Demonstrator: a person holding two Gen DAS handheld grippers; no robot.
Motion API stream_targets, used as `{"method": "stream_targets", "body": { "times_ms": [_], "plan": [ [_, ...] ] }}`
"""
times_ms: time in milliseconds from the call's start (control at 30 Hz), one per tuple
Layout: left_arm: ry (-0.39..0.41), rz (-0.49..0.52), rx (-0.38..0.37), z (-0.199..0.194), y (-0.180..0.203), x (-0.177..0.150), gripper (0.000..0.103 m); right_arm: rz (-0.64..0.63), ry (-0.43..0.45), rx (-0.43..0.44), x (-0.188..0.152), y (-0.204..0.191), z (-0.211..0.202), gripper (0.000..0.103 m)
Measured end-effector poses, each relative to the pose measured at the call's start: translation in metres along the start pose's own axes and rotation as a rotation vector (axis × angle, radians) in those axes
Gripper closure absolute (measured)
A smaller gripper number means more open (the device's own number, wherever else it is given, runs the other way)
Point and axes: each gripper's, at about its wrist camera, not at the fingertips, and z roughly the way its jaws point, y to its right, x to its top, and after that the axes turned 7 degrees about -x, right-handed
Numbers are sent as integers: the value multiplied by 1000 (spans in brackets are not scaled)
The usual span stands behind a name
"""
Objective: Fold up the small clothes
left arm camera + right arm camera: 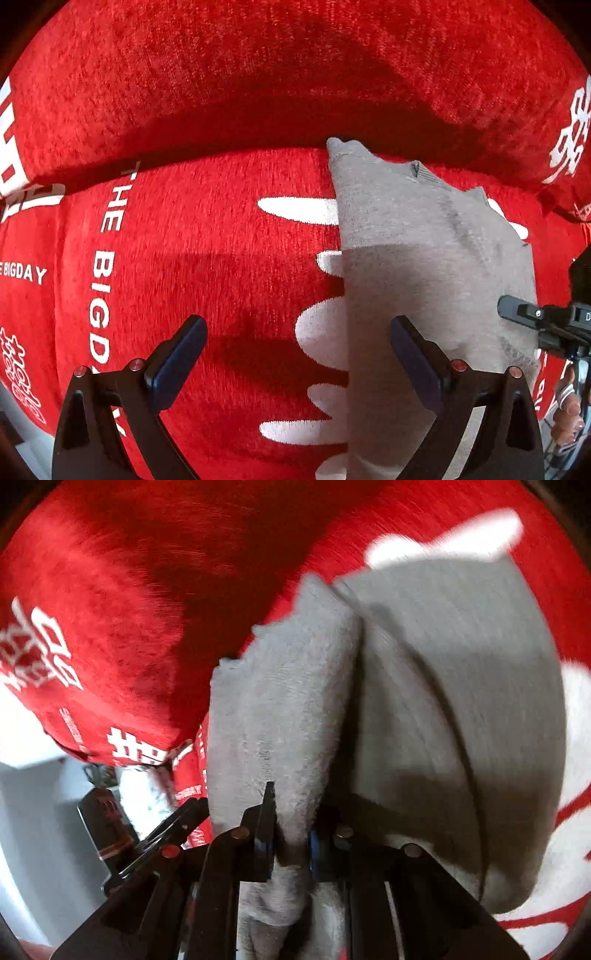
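Left hand-held gripper: black angled arms, dark blue fingers, round copper-red screws; right hand-held gripper looks alike.

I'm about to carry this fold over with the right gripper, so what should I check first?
1. Right gripper shut on the grey garment: ok.
2. Pinch holds one layer only: cannot tell, cloth bunches between the fingers.
3. Left gripper open, clear of the cloth: not ok, one finger sits over the garment's edge.
4. Garment lying flat on the red sofa cover: ok in the left view.
5. Sharp view of the fold line: not ok, the right view is blurred.
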Motion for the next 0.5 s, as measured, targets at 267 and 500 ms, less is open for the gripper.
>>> {"method": "stream_targets", "body": {
  "times_ms": [267, 500],
  "plan": [
    [47, 113, -18, -11, 28, -2, 4, -75, 158, -49, 6, 3, -69, 88],
    [0, 171, -42, 20, 53, -14, 3, 105, 114, -195, 3, 70, -37, 86]
  ]
}}
